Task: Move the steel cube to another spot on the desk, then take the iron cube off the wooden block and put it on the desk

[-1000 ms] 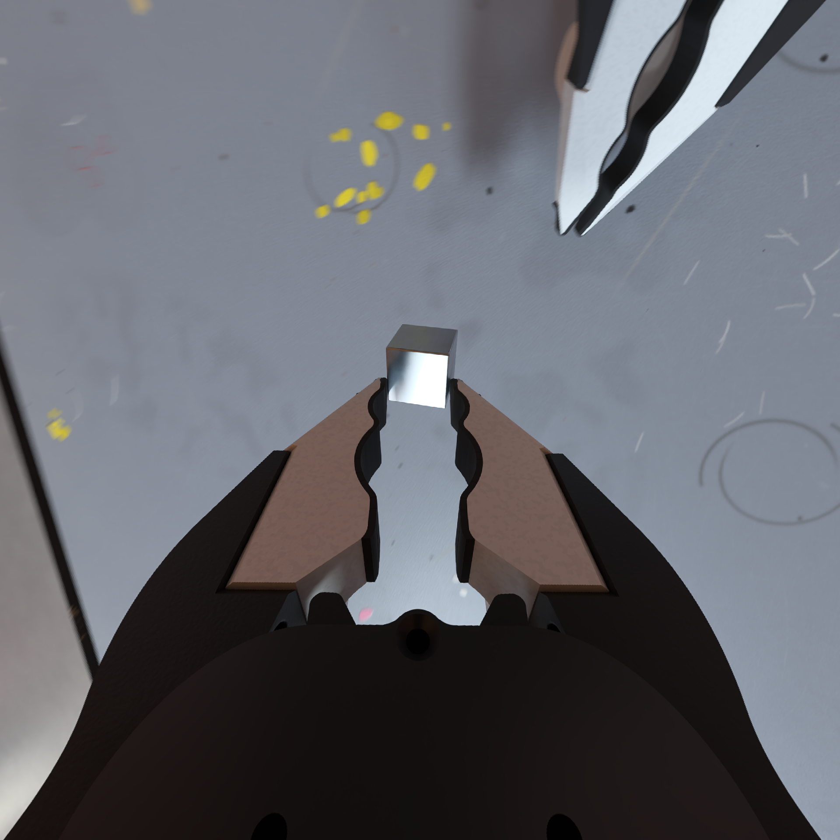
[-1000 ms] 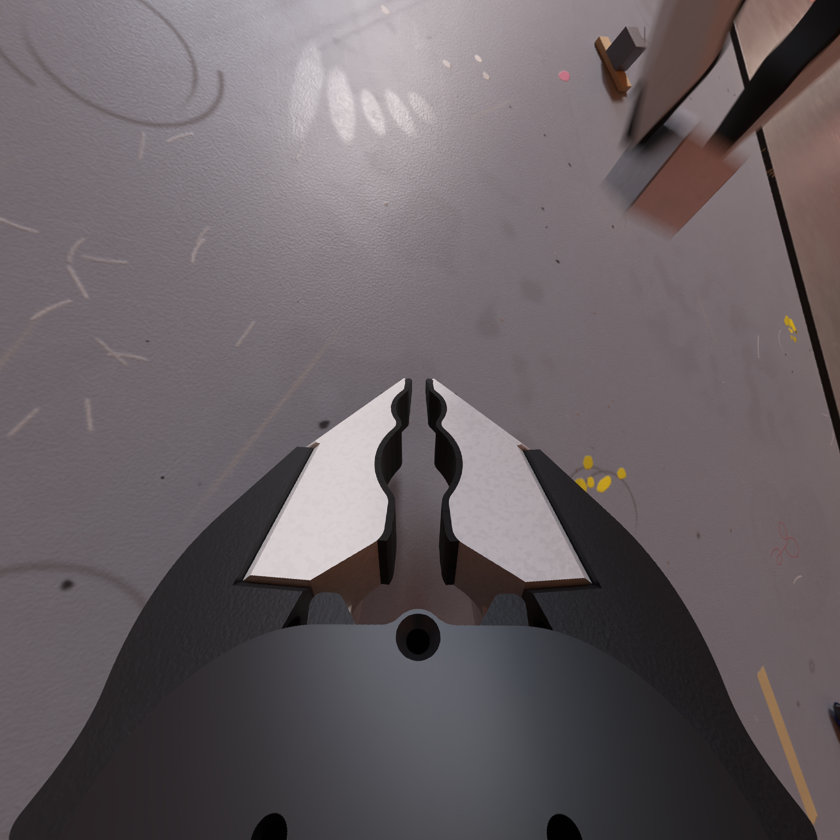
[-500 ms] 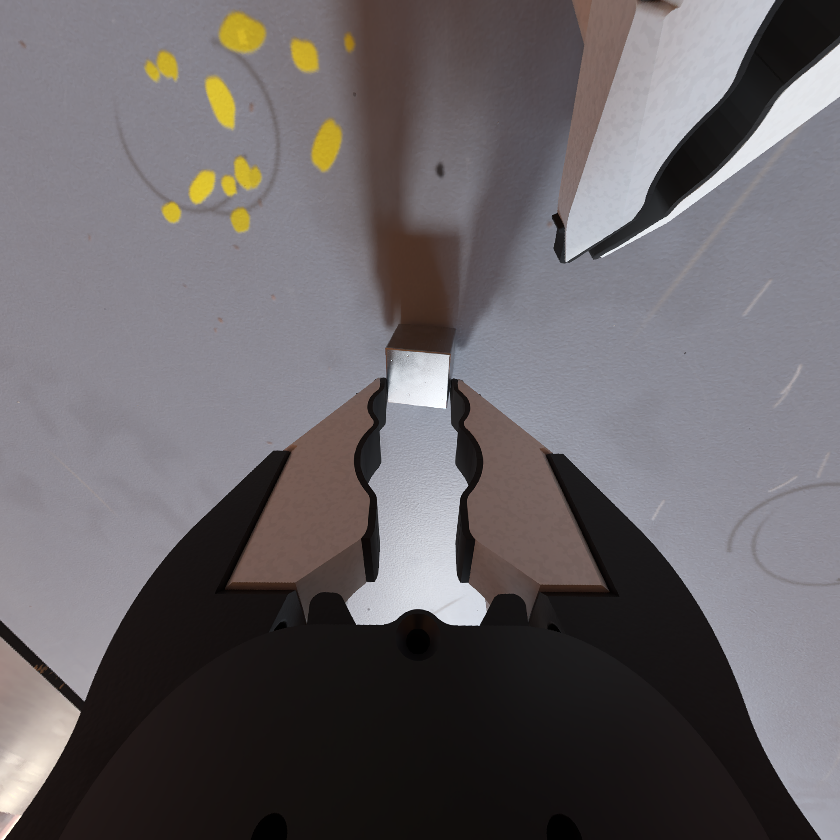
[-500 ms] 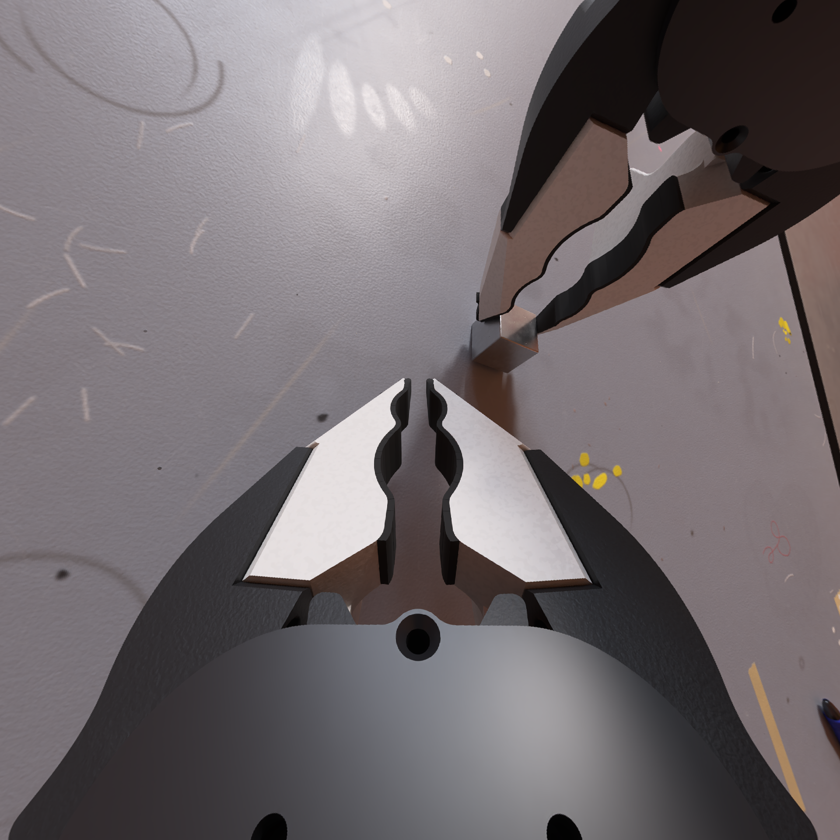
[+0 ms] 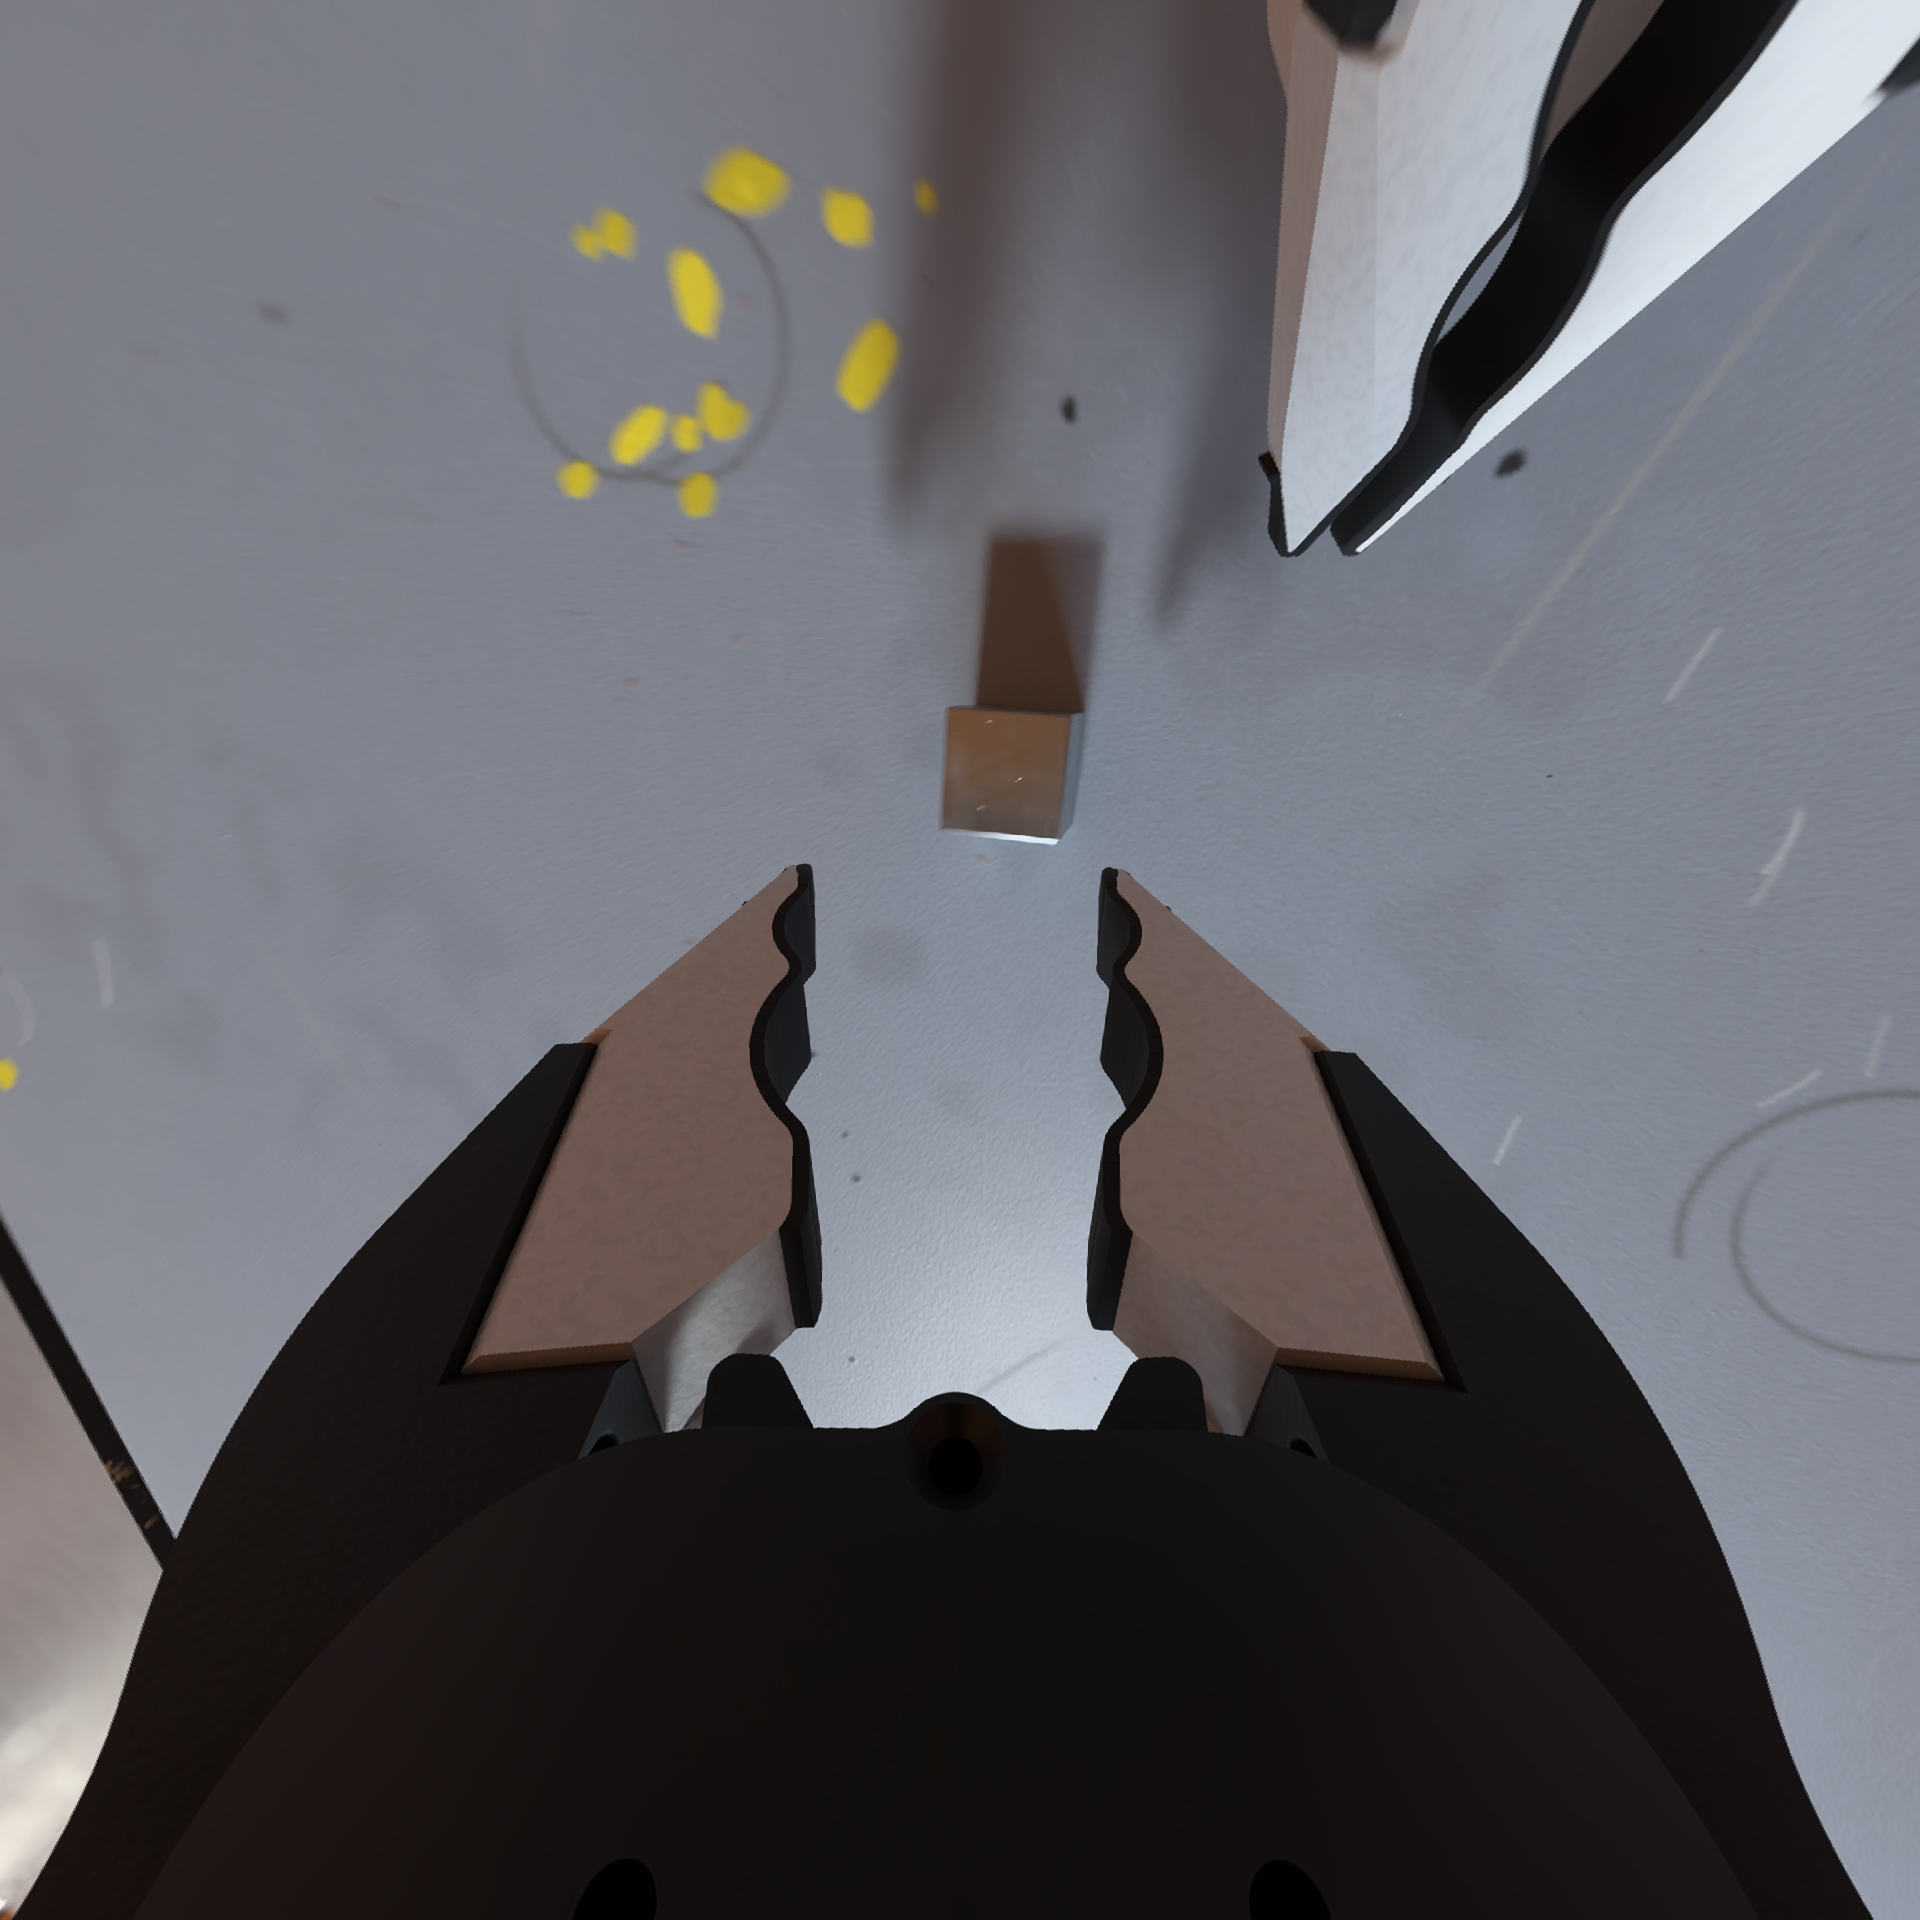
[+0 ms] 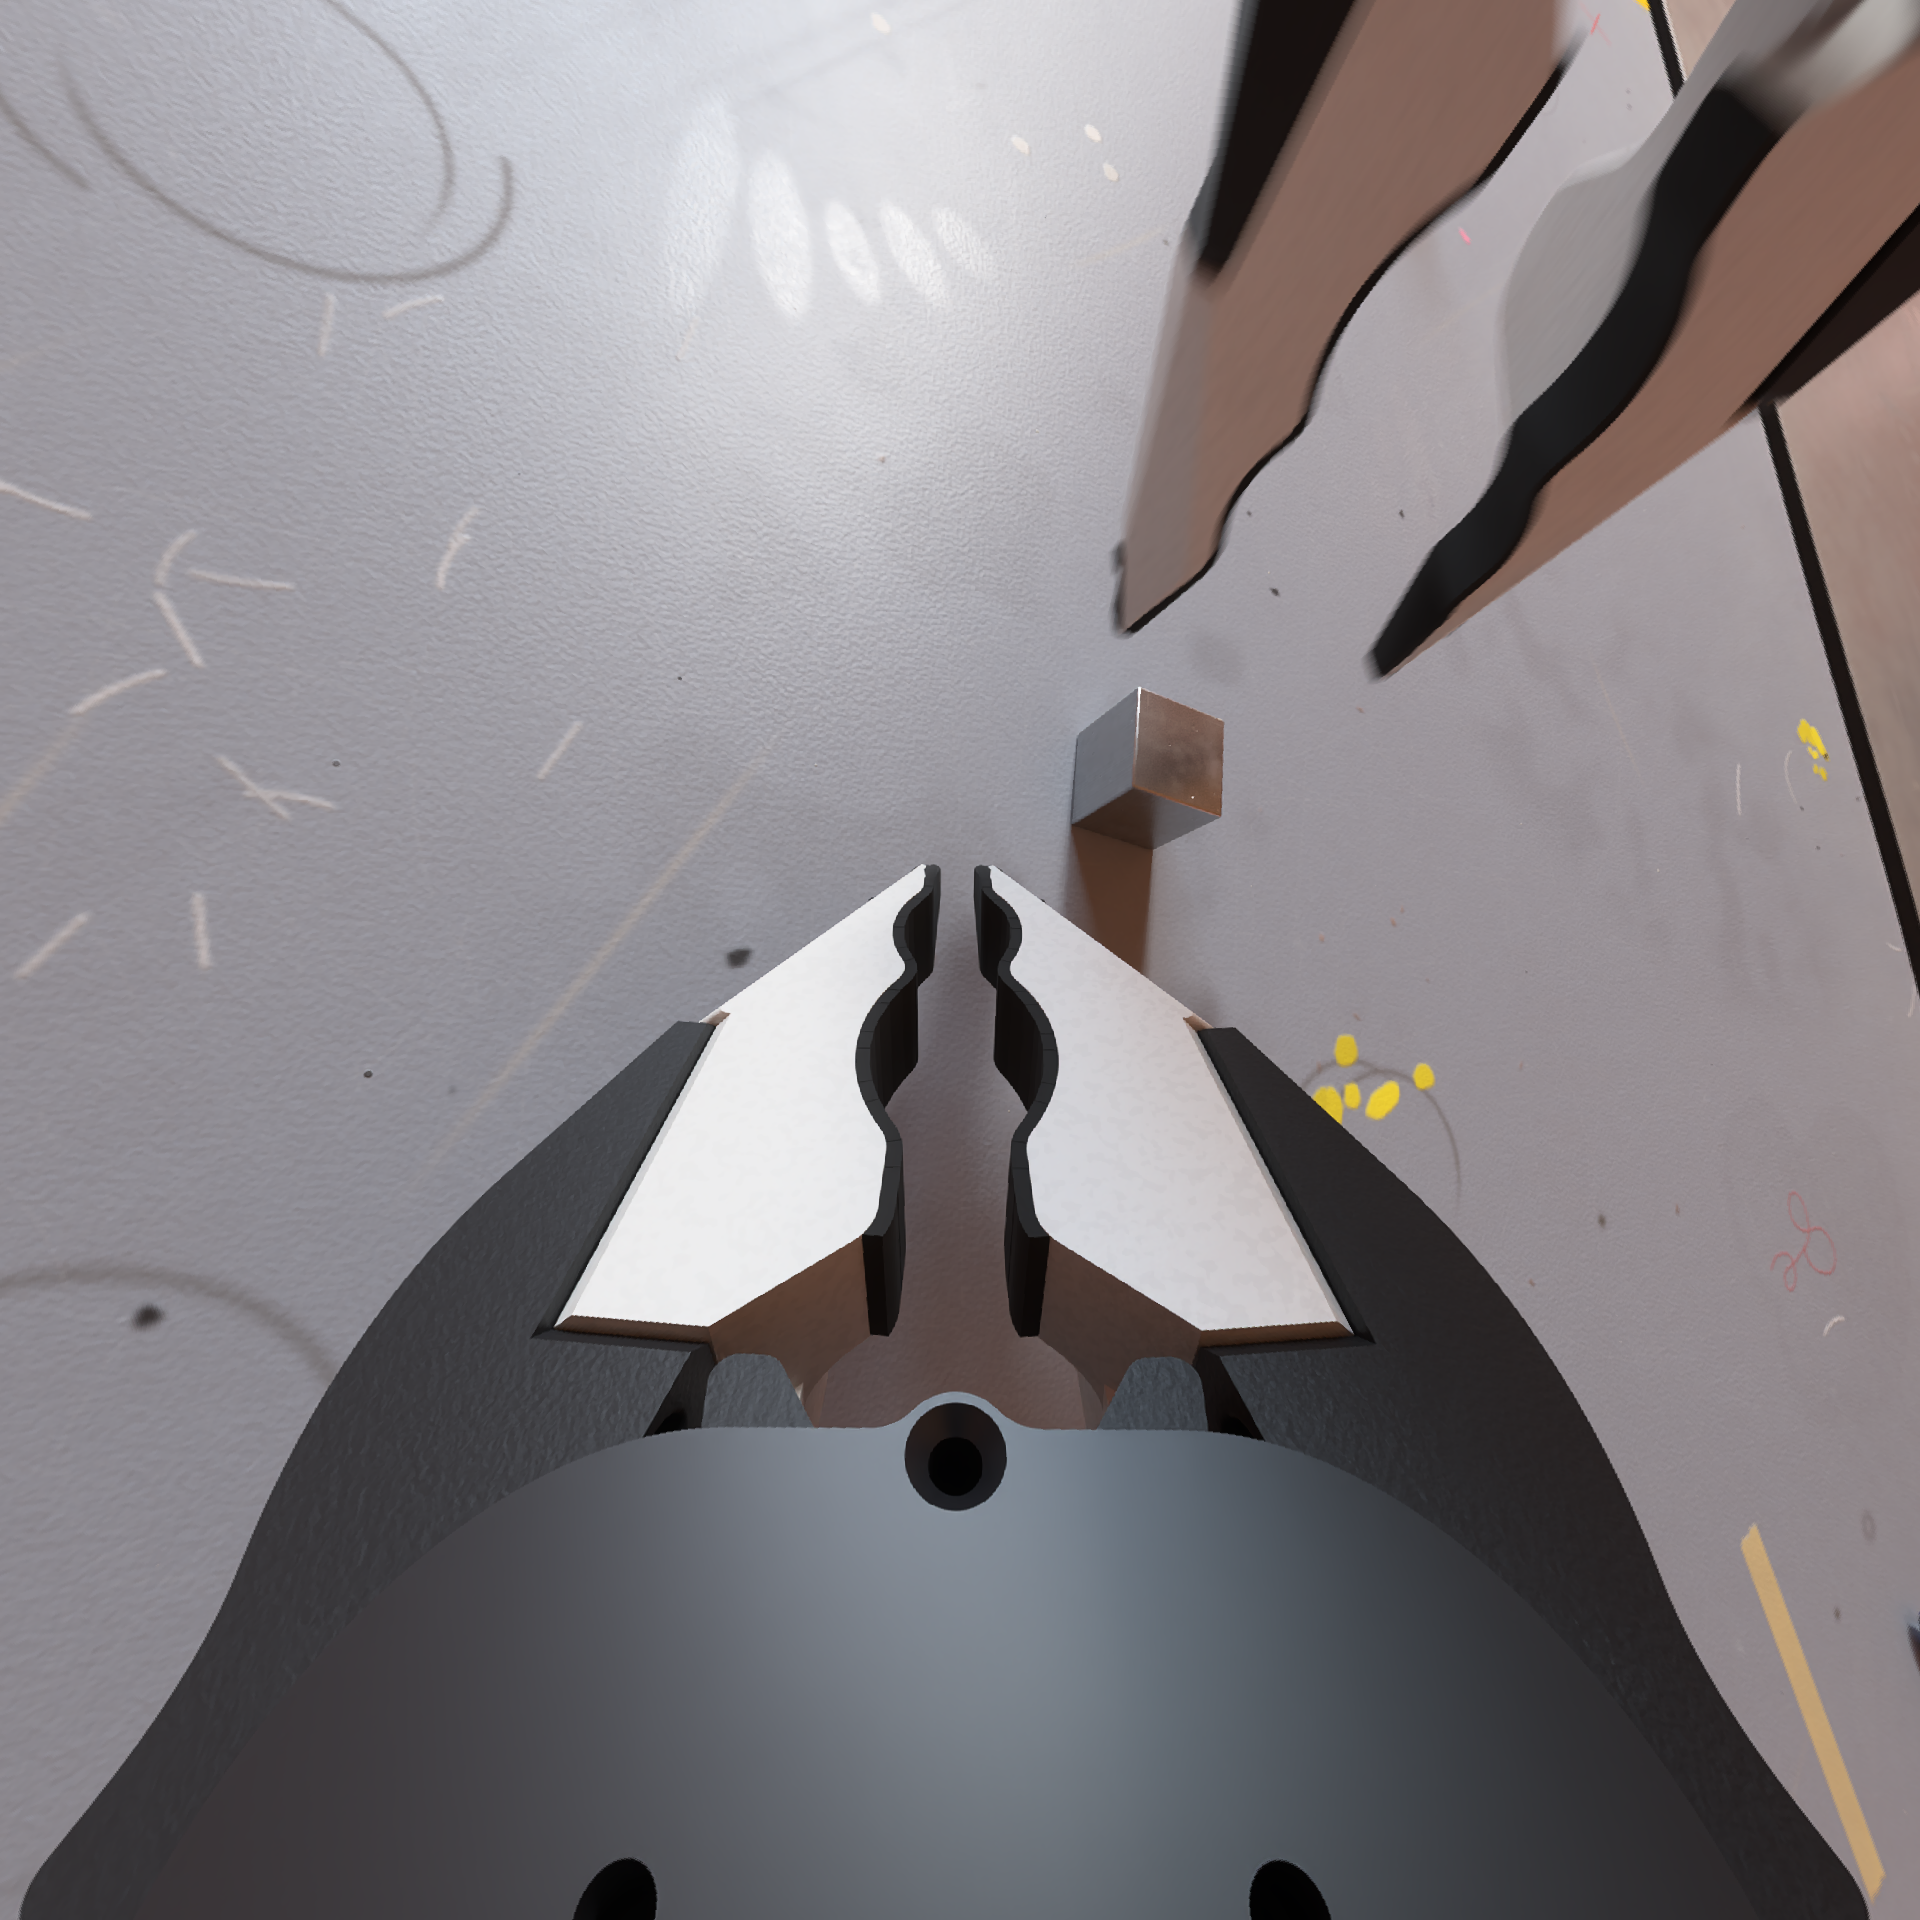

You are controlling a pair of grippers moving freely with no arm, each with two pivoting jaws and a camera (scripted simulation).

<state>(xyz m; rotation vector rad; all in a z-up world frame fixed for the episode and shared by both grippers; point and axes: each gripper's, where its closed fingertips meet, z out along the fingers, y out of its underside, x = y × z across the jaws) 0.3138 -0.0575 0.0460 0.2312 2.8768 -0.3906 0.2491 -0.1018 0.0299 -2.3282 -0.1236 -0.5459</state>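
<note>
A small shiny steel cube rests on the grey desk, just beyond the tips of my left gripper. The left gripper has brown fingers, is open and empty, and sits above and behind the cube. The cube also shows in the right wrist view, just past and right of my right gripper, which has white fingers and is shut and empty. The left gripper shows blurred at the top right there. The right gripper shows at the top right of the left wrist view. The iron cube and wooden block are out of view.
Yellow paint spots lie on the desk left of the cube. Ring marks and scratches mark the surface. The desk's dark edge runs down the right side of the right wrist view, and its corner shows at lower left in the left wrist view.
My left gripper has opened and let go of the steel cube, which now rests on the desk, and has drawn back from it. The right gripper has stayed shut and still.
</note>
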